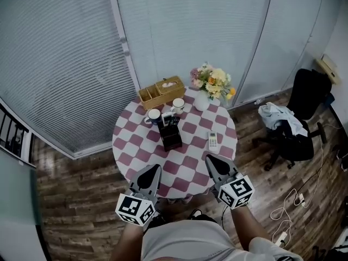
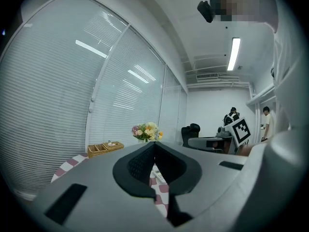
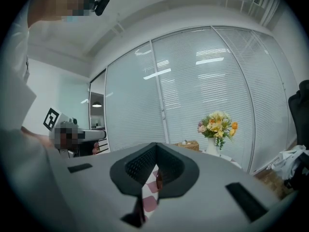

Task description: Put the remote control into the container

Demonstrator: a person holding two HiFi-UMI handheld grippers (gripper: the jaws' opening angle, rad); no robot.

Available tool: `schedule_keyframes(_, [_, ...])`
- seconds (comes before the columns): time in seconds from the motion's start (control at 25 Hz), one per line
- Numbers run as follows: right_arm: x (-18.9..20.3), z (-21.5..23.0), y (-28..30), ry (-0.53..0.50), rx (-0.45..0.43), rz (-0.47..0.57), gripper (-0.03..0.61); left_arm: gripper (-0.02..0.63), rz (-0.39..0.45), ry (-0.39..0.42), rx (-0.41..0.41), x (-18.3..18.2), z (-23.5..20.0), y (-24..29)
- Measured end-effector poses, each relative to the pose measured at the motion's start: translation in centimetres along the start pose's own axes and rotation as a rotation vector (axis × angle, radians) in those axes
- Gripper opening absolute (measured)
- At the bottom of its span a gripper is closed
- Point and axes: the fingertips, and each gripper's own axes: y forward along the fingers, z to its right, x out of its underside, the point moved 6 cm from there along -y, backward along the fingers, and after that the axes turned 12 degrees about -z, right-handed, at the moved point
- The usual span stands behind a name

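A white remote control (image 1: 212, 140) lies flat on the right part of the round checked table (image 1: 191, 173). A dark box-shaped container (image 1: 171, 135) stands at the table's middle with dark items upright in it. Both grippers hover at the near table edge, well short of the remote and the container. My left gripper (image 1: 154, 168) (image 2: 154, 144) points level across the table; its jaws meet at the tips with nothing between them. My right gripper (image 1: 210, 158) (image 3: 155, 145) is just in front of the remote, shut and empty.
A wicker basket (image 1: 161, 91), two mugs (image 1: 154, 116) (image 1: 178, 105) and a vase of flowers (image 1: 209, 83) stand at the table's back. Blind-covered glass walls close in behind. An office chair with clothes (image 1: 293, 126) and floor cables (image 1: 288, 205) are at the right.
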Motion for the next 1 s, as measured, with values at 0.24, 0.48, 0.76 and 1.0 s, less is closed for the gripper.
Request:
schedule_keyframes(0.24, [0.0, -0.3, 0.1, 0.000, 0.001, -0.004, 0.011, 0.008, 0.021, -0.004, 0.007, -0.1, 0.2, -0.4])
schedule_keyframes(0.48, [0.5, 0.0, 0.1, 0.006, 0.010, -0.024, 0.011, 0.008, 0.024, -0.004, 0.026, -0.2, 0.4, -0.3])
schedule_keyframes(0.76, [0.8, 1.2, 0.1, 0.015, 0.034, -0.042, 0.011, 0.008, 0.008, -0.009, 0.031, 0.2, 0.8, 0.4])
schedule_keyframes(1.0, [1.2, 5.4, 0.1, 0.063, 0.121, -0.100, 0.012, 0.009, 0.002, -0.016, 0.032, 0.4, 1.2, 1.5])
